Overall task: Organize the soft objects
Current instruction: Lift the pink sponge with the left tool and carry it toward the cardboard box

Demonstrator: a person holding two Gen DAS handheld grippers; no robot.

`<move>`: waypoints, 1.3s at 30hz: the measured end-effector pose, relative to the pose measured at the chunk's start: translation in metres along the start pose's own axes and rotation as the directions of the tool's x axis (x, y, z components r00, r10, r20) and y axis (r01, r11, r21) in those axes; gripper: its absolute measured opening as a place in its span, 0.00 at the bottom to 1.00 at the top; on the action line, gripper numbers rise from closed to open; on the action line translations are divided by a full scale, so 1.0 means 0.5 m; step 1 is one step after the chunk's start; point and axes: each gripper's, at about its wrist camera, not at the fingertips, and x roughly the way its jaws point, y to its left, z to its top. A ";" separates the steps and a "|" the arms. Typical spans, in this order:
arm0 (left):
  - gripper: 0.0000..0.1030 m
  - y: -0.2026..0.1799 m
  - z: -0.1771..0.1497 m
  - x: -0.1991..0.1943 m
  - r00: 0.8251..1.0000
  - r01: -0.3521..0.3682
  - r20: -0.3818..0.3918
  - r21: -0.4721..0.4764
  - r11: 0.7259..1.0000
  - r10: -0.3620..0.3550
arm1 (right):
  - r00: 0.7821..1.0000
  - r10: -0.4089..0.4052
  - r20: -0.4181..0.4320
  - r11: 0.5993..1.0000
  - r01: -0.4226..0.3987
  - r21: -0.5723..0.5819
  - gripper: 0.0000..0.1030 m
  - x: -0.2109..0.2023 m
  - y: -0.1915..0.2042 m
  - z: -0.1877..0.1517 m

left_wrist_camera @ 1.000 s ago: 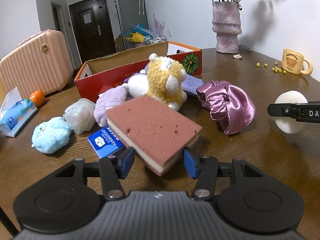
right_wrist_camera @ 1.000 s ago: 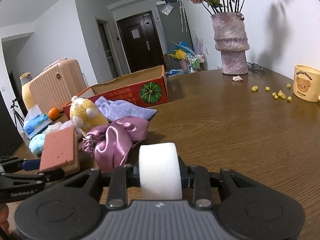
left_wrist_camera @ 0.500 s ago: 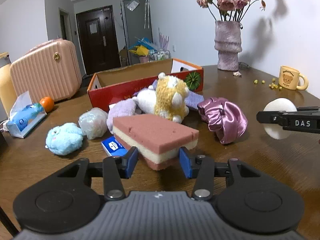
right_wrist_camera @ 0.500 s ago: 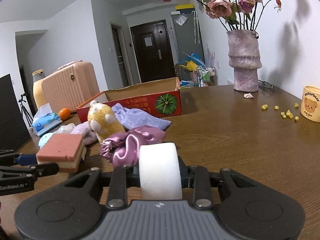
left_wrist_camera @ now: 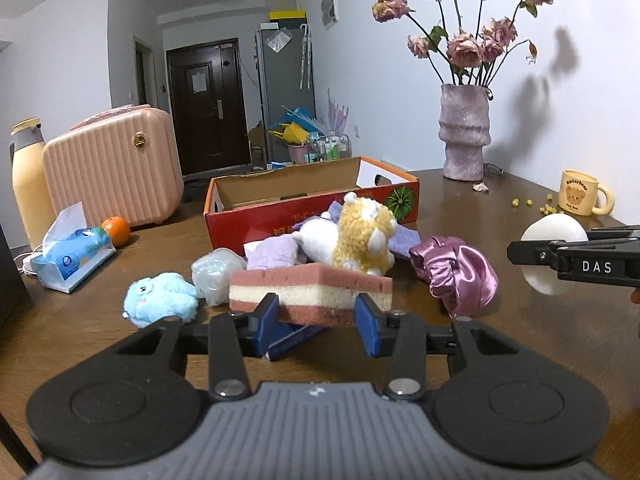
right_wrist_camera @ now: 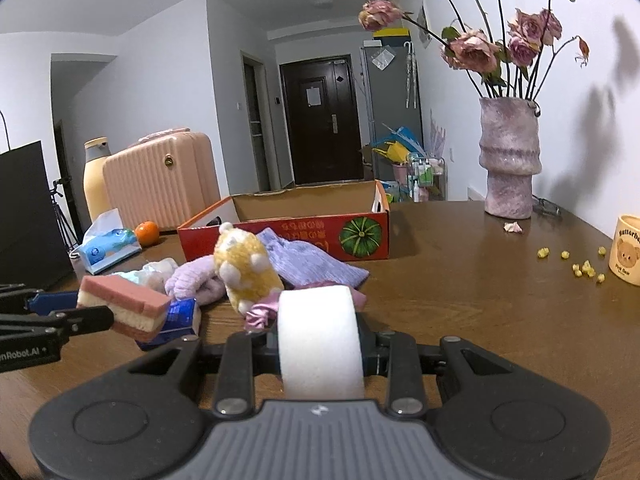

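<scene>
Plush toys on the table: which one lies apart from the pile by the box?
The blue plush, alone at the left; the yellow plush sits in the pile.

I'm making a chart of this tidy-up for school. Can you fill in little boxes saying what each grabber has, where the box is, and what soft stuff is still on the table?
left gripper: closing on a pink sponge, lifted off the table
right gripper: shut on a white sponge
box: red cardboard, open, behind the pile
still on table: yellow plush toy, blue plush toy, purple satin cap, purple cloths
</scene>
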 end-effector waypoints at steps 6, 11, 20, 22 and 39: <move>0.41 0.015 -0.005 -0.001 1.000 0.003 -0.003 -0.011 1.000 -0.003 | 1.000 0.004 -0.001 1.000 -0.004 -0.006 0.29 -0.001 0.015 0.000; 0.41 0.039 -0.047 0.015 0.996 0.006 -0.091 -0.025 1.000 -0.009 | 1.000 0.005 -0.022 1.000 -0.005 0.003 0.29 0.001 0.019 -0.015; 0.96 0.066 -0.063 0.048 0.978 0.020 -0.202 -0.123 0.992 -0.045 | 0.999 0.011 -0.048 1.000 -0.010 0.029 0.29 0.009 0.008 -0.037; 0.98 0.057 -0.052 0.048 0.982 0.026 -0.184 -0.128 0.991 -0.049 | 0.999 0.011 -0.048 0.999 -0.010 0.032 0.29 0.010 0.003 -0.038; 0.80 0.033 -0.026 0.112 0.966 -0.141 -0.237 -0.143 0.980 0.104 | 0.999 0.022 -0.047 1.000 -0.022 0.019 0.29 0.034 -0.019 -0.022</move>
